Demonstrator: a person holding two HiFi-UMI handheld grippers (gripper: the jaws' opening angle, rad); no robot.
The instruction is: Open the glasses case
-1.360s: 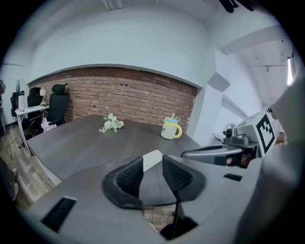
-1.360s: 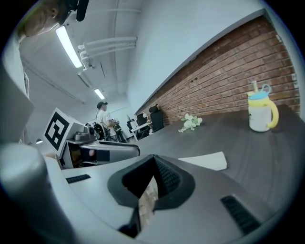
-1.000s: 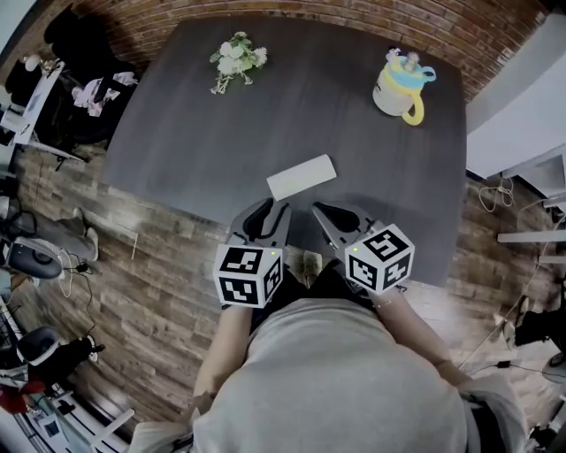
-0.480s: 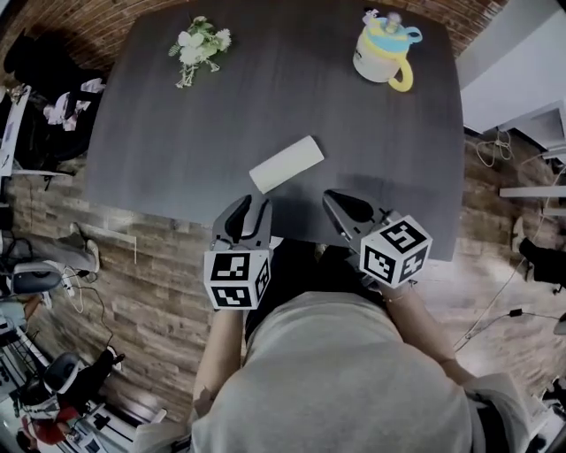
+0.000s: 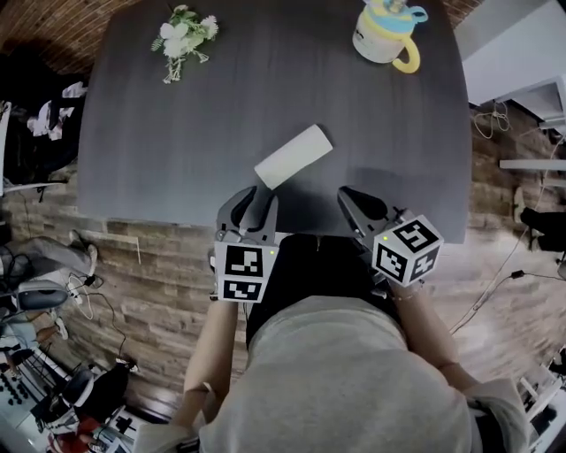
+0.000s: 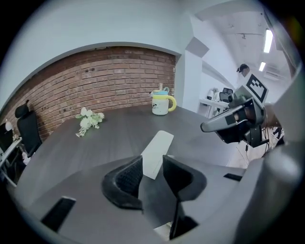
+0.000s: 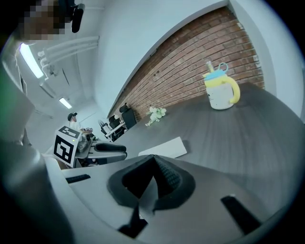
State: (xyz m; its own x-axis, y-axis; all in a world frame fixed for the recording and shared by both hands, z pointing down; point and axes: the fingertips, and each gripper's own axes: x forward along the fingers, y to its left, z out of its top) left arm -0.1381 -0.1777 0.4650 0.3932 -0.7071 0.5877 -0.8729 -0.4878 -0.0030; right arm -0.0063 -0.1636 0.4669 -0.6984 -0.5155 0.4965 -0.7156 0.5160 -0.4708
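Note:
The closed white glasses case (image 5: 294,156) lies at a slant on the dark grey table (image 5: 177,133), near its front edge. My left gripper (image 5: 252,196) hovers just in front of the case's near end, open, with nothing between its pads. In the left gripper view the case (image 6: 158,147) shows through the gap of that gripper (image 6: 152,167), a little beyond the tips. My right gripper (image 5: 355,198) hangs over the table's front edge to the right of the case, apart from it. In its own view the right gripper (image 7: 153,161) has its tips touching, and the case (image 7: 164,148) lies ahead to the left.
A sprig of white flowers (image 5: 183,26) lies at the far left of the table. A yellow and blue lidded cup (image 5: 386,34) stands at the far right. Brick-pattern floor, chairs and cables surround the table. A person stands in the far background (image 6: 243,70).
Both grippers have sunk toward the table's front edge and rolled somewhat. The left one now sits closer to the case's near end. The case has not moved on the table.

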